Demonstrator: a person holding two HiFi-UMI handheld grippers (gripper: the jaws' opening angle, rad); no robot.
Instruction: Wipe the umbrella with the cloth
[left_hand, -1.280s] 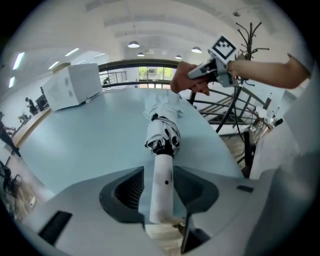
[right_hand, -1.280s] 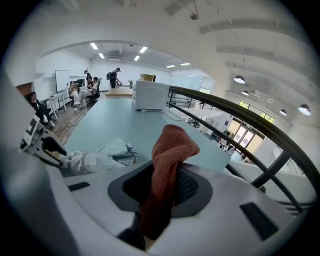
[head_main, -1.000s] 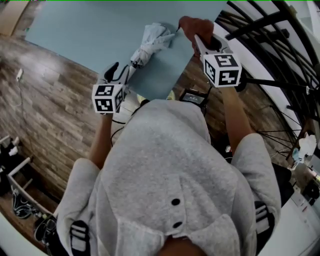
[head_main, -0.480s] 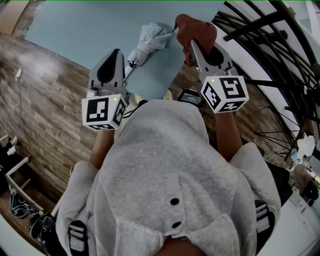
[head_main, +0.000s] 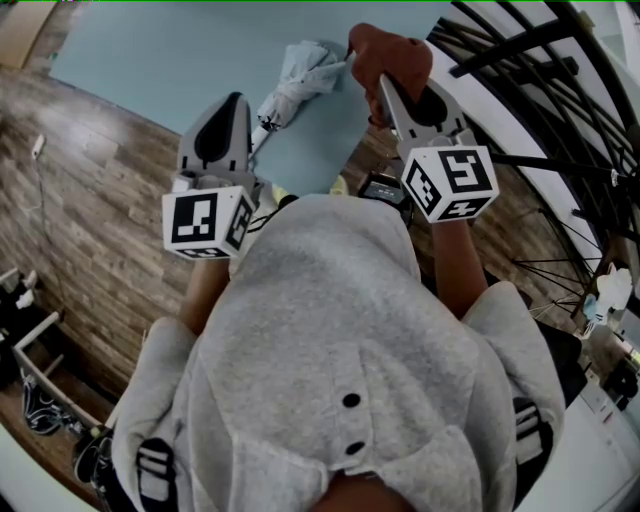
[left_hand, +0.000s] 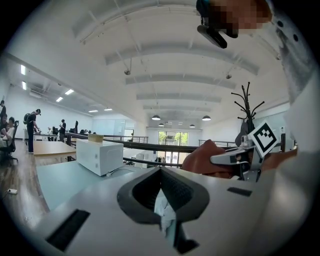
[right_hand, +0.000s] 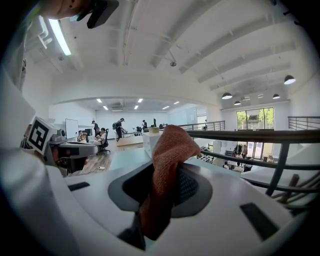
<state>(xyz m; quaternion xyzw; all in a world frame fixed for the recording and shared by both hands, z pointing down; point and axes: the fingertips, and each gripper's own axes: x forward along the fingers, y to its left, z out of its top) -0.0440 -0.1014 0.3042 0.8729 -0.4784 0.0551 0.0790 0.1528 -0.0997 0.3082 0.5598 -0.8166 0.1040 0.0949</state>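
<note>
A folded pale blue-white umbrella (head_main: 300, 78) lies over the light blue table (head_main: 170, 50). Its near end sits by the tip of my left gripper (head_main: 232, 110). In the left gripper view that gripper (left_hand: 161, 181) is shut, with a strip of the umbrella's pale fabric (left_hand: 165, 218) pinched between the jaws. My right gripper (head_main: 385, 85) is held up just right of the umbrella, shut on a rust-red cloth (head_main: 390, 50). The cloth (right_hand: 170, 145) bulges above the right gripper (right_hand: 165, 186) and hangs below it. The cloth (left_hand: 205, 160) also shows from the left gripper view.
A black railing (head_main: 530, 60) runs close by on the right. Wood floor (head_main: 90, 200) lies to the left of the table. A white box (left_hand: 104, 156) stands further along the table. A coat stand (left_hand: 247, 107) and several people at desks are far off.
Both grippers have come up from low near the table toward the camera; the left one was at the umbrella's near end. The umbrella has shifted slightly. Nothing has moved in the last half second.
</note>
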